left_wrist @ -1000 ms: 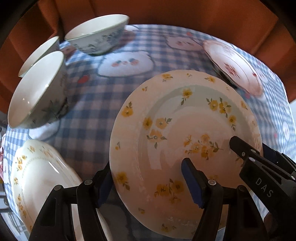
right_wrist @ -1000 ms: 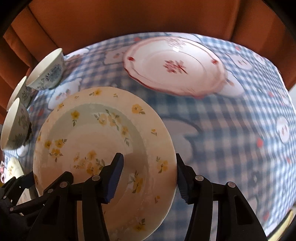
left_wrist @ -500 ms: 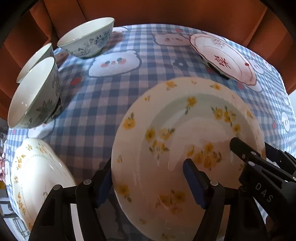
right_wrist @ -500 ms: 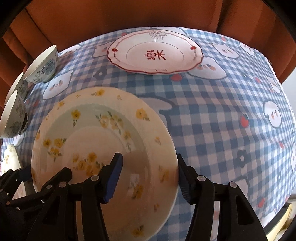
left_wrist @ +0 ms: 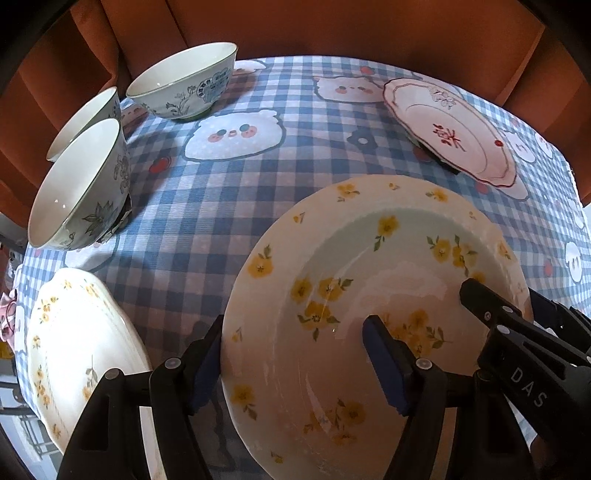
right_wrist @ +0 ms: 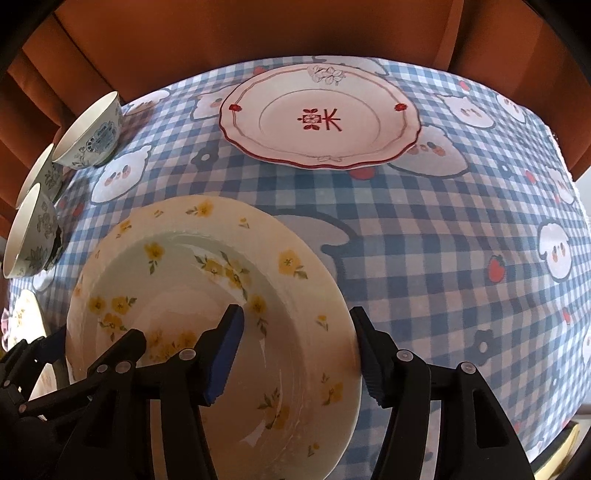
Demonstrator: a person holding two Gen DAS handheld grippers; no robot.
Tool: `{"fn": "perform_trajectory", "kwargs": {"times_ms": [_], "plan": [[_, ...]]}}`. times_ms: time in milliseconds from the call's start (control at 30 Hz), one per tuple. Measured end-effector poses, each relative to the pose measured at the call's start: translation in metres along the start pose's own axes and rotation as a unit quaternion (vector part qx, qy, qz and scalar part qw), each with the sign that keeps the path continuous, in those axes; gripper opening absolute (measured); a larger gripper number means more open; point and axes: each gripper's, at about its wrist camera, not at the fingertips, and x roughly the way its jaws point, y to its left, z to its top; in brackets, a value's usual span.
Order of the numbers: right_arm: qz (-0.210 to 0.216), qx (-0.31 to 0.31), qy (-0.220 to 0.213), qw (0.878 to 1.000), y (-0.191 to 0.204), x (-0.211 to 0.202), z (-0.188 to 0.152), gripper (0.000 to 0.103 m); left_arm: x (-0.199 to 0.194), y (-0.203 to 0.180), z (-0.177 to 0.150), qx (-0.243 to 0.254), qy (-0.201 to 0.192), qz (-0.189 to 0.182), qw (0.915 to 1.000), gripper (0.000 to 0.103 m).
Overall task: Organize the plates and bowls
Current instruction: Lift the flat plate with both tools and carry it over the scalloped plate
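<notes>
A cream deep plate with yellow flowers (left_wrist: pixel 332 258) (right_wrist: pixel 177 258) sits between both grippers on the checked tablecloth. My left gripper (left_wrist: pixel 291 328) straddles its left rim. The outer finger is against the plate's edge and the inner finger hangs over the well, apart from the well's wall. Its jaws are closing. My right gripper (right_wrist: pixel 295 314) straddles the right rim the same way, with a gap between its inner pad and the wall. Whether the plate rests on the cloth or is lifted off it, I cannot tell.
A red-trimmed plate (left_wrist: pixel 450 133) (right_wrist: pixel 321 114) lies at the far right. Three blue-patterned bowls (left_wrist: pixel 184 85) (left_wrist: pixel 77 192) (left_wrist: pixel 85 122) stand at the far left. A second cream flowered plate (left_wrist: pixel 74 350) lies near left. Orange upholstery (right_wrist: pixel 258 33) rises behind the table.
The flowered plate kept its place between the fingers while the table behind it shifted slightly and went from blurred to sharp. In the left wrist view the plate's far rim sits lower.
</notes>
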Motion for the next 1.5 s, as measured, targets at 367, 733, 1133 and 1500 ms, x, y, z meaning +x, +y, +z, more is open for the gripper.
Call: {"fn": "perform_trajectory", "kwargs": {"times_ms": [367, 733, 1133, 1500], "plan": [[-0.004, 0.003, -0.022, 1.000, 0.000, -0.037, -0.015, 0.063, -0.036, 0.010, -0.020, -0.006, -0.025, -0.006, 0.9997, 0.073], [-0.017, 0.007, -0.050, 0.999, 0.041, -0.080, -0.036, 0.063, -0.069, 0.054, -0.040, -0.014, -0.053, -0.024, 0.9982, 0.073], [-0.027, 0.004, -0.074, 0.997, 0.100, -0.107, -0.057, 0.063, -0.086, 0.115, -0.064, -0.022, -0.074, -0.037, 0.9963, 0.073], [-0.028, -0.001, -0.066, 0.997, 0.159, -0.100, -0.079, 0.063, -0.078, 0.169, -0.080, -0.032, -0.061, -0.034, 0.9970, 0.073]]}}
